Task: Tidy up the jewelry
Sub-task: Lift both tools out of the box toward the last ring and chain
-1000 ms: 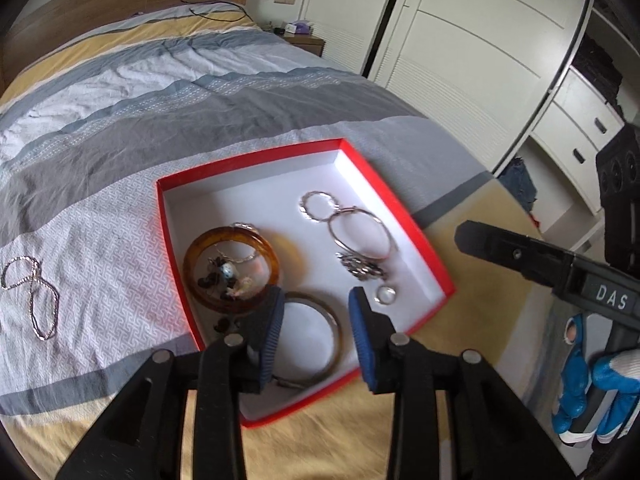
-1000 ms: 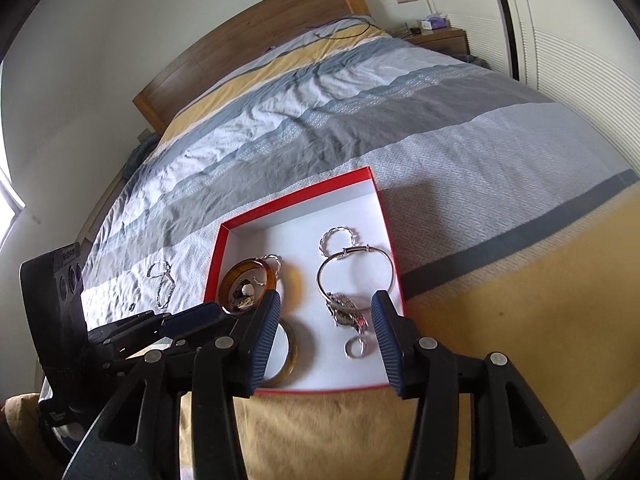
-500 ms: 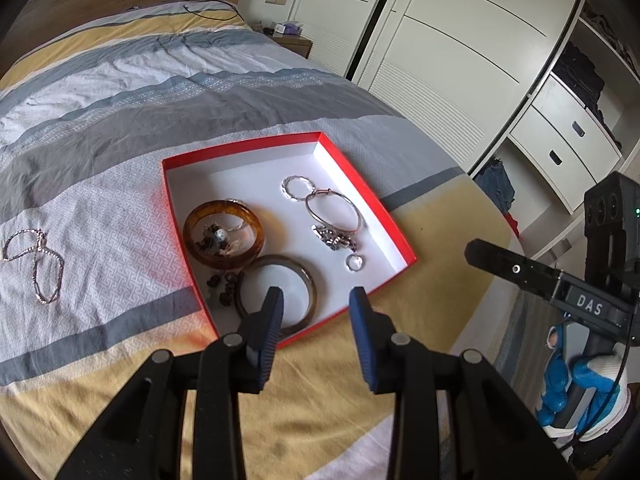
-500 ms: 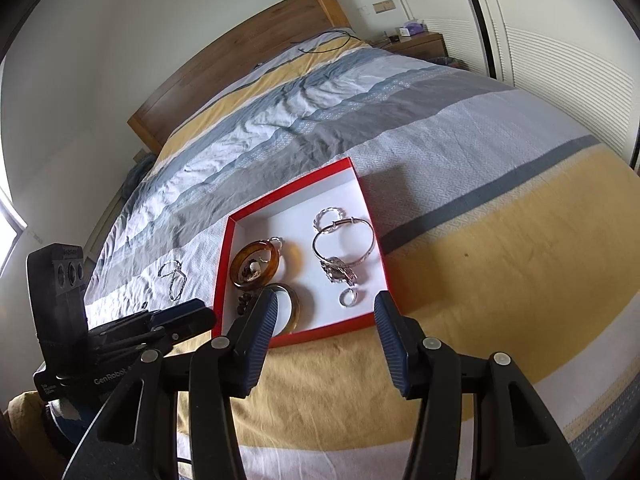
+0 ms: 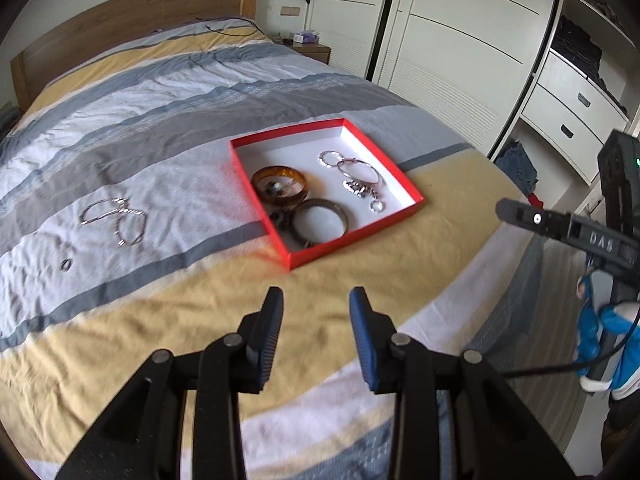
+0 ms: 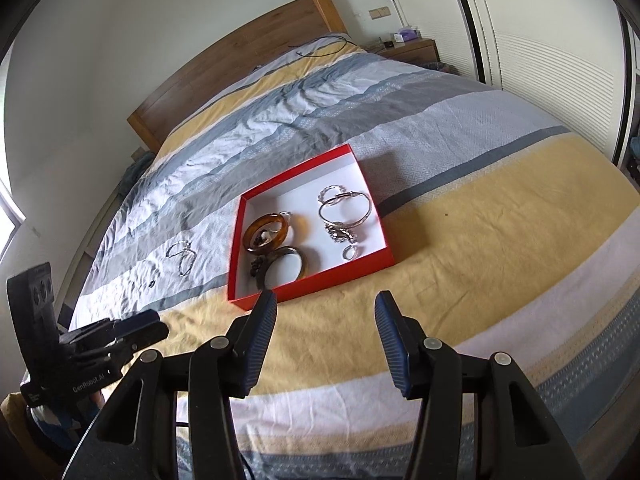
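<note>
A red box (image 5: 400, 218) (image 6: 360, 268) with a white floor lies on the striped bed. It holds an amber bangle (image 5: 279, 183) (image 6: 267, 232), a dark metal bangle (image 5: 319, 219) (image 6: 286, 267), a silver bracelet (image 5: 357, 171) (image 6: 345, 209), a small ring (image 5: 376, 206) (image 6: 349, 253) and small dark pieces. A silver chain (image 5: 116, 220) (image 6: 183, 256) and a small ring (image 5: 65, 265) lie on the bedspread left of the box. My left gripper (image 5: 316, 310) and right gripper (image 6: 326, 312) are open and empty, held above the bed's near end, short of the box.
The wooden headboard (image 5: 120, 20) is at the far end. White wardrobe doors (image 5: 460, 40) and open shelves with drawers (image 5: 576, 100) stand to the right. A nightstand (image 6: 412, 46) sits by the headboard. The right gripper's body (image 5: 576, 232) shows at the left view's right edge.
Both grippers have pulled back and up from over the box, which now lies farther away. The chain and small ring on the bedspread have come fully into view.
</note>
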`<state>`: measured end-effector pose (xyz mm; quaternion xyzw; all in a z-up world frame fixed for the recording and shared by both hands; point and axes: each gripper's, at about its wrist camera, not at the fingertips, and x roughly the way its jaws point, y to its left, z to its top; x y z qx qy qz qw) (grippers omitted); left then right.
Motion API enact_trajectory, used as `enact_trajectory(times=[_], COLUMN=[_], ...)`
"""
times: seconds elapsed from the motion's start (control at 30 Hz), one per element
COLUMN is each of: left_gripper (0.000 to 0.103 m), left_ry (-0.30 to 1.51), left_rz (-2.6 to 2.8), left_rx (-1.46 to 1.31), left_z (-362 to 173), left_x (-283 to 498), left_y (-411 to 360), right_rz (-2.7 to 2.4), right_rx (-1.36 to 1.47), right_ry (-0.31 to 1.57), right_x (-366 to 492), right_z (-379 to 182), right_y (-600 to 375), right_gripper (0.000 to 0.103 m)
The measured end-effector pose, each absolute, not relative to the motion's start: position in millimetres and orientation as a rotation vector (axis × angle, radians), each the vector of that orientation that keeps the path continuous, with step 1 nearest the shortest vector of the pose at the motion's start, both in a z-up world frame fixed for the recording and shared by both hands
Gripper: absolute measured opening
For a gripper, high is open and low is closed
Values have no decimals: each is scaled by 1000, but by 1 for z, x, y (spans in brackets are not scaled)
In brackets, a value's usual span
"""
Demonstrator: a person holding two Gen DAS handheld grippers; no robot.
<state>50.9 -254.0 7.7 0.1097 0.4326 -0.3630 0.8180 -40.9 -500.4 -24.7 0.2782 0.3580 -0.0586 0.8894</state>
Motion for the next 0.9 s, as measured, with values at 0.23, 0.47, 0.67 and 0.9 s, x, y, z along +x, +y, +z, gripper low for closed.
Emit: enact_trajectory(times=[0.23,0.47,0.67,0.9], left_gripper=[33,33,33,34], left_ry=[836,730,676,640], left_rz=[-734,-633,-472,-294], left_rx=[182,136,60,-66], left_z=[35,70,88,99], left_x=[14,-15,-34,-51], left_y=[-189,-110,-31,50], right_rz=[-93,-49,7,56], right_rx=[521,467,419,373], right_ry=[697,656,633,624], right_x=[-66,-80,-90,-104], right_z=[13,49,74,93], right_y=[-461,-417,-375,-336], right_gripper=[53,54,56,58])
